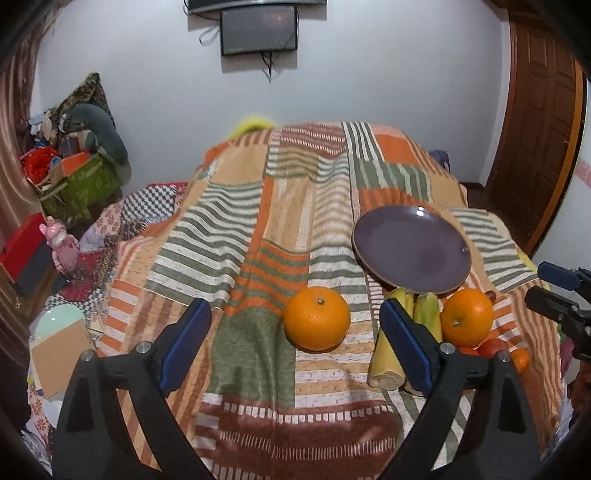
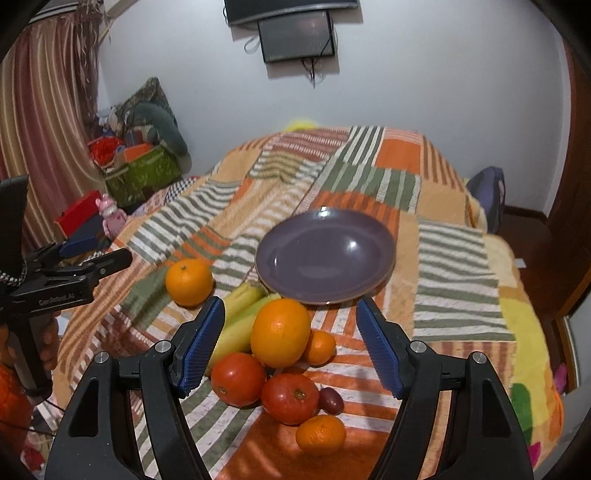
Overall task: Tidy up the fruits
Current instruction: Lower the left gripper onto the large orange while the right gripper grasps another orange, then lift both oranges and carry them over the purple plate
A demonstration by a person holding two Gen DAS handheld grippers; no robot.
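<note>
Sensibly, I'd bring the left gripper (image 1: 295,347), gaping wide and empty, squarely over the lone orange (image 1: 317,318) on the striped blanket (image 1: 258,229) before closing, while the right gripper (image 2: 290,347), half-open and holding nothing, hangs above the glossy fruit pile (image 2: 280,365) beside the empty purple plate (image 2: 369,236).

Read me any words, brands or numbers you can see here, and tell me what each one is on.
"GenRobot.AI": on the side of the left gripper, seen from the right wrist; small, so the reading is likely, not certain.
Screen on the wall: a faint line of marks at its lower edge, too blurred to read.
Nothing else carries text.
</note>
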